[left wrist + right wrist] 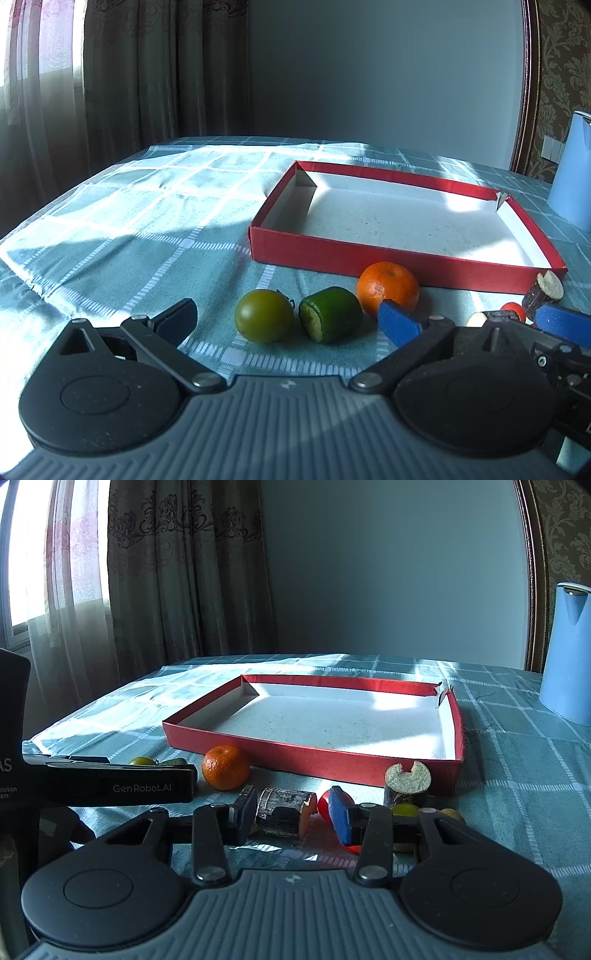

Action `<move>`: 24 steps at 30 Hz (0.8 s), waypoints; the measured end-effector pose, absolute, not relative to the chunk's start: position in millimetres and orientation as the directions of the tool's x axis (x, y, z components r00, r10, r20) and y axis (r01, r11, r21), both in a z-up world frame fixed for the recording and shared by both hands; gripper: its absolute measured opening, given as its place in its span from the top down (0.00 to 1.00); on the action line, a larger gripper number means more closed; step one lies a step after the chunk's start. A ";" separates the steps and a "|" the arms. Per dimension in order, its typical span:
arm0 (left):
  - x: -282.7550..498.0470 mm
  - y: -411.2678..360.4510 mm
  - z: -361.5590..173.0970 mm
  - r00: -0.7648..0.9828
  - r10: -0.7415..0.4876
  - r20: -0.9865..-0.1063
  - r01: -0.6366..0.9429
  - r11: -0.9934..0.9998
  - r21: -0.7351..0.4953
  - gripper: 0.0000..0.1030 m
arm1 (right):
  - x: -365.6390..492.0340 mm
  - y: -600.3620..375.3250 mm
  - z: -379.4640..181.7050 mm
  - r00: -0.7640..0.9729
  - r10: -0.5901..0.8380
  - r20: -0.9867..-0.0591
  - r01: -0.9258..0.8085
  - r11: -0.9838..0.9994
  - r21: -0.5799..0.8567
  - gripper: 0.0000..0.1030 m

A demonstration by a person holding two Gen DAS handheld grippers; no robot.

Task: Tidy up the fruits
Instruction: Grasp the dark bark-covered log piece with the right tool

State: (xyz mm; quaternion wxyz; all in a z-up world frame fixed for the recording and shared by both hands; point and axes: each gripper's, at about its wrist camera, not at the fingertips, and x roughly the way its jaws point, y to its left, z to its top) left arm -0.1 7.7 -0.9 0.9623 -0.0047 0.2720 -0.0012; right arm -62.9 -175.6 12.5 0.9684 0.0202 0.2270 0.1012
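Observation:
A shallow red tray (pixel 388 260) (pixel 295 760) with a white floor lies on the checked cloth. In front of it lie a green tomato (pixel 264 320), a green cut piece (pixel 330 314) and an orange mandarin (pixel 388 288) (pixel 225 767). My left gripper (pixel 288 319) is open, its fingers on either side of the tomato and green piece. My right gripper (pixel 291 814) is open around a dark cut log-like piece (pixel 286 812) lying on its side. A red fruit (pixel 323 805) lies behind its blue pad. Another dark cut piece (pixel 406 781) (pixel 545 291) stands against the tray.
A light blue kettle (pixel 569 657) (pixel 570 177) stands at the far right on the table. Small green and brownish fruits (pixel 406 808) sit behind my right finger. Curtains and a window are at the left, a plain wall behind.

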 end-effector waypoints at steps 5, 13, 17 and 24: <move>0.6 7.8 -1.1 0.851 -0.005 -0.525 0.001 1.000 -0.009 0.00 | -55.9 -169.1 11.9 0.862 0.193 -0.468 -0.171 0.981 0.091 0.59; 0.7 7.6 -2.1 0.850 -0.009 -0.526 0.002 1.000 -0.014 0.00 | -44.5 -167.3 8.1 0.843 0.185 -0.506 -0.150 0.983 0.108 0.63; 0.6 7.2 -2.3 0.850 -0.010 -0.527 0.001 1.000 -0.016 0.00 | -41.0 -170.0 8.1 0.837 0.202 -0.509 -0.153 0.979 0.138 0.68; 0.8 7.3 -2.1 0.849 -0.009 -0.528 0.000 1.000 -0.016 0.00 | -52.0 -173.1 14.6 0.862 0.235 -0.450 -0.181 0.970 0.160 0.72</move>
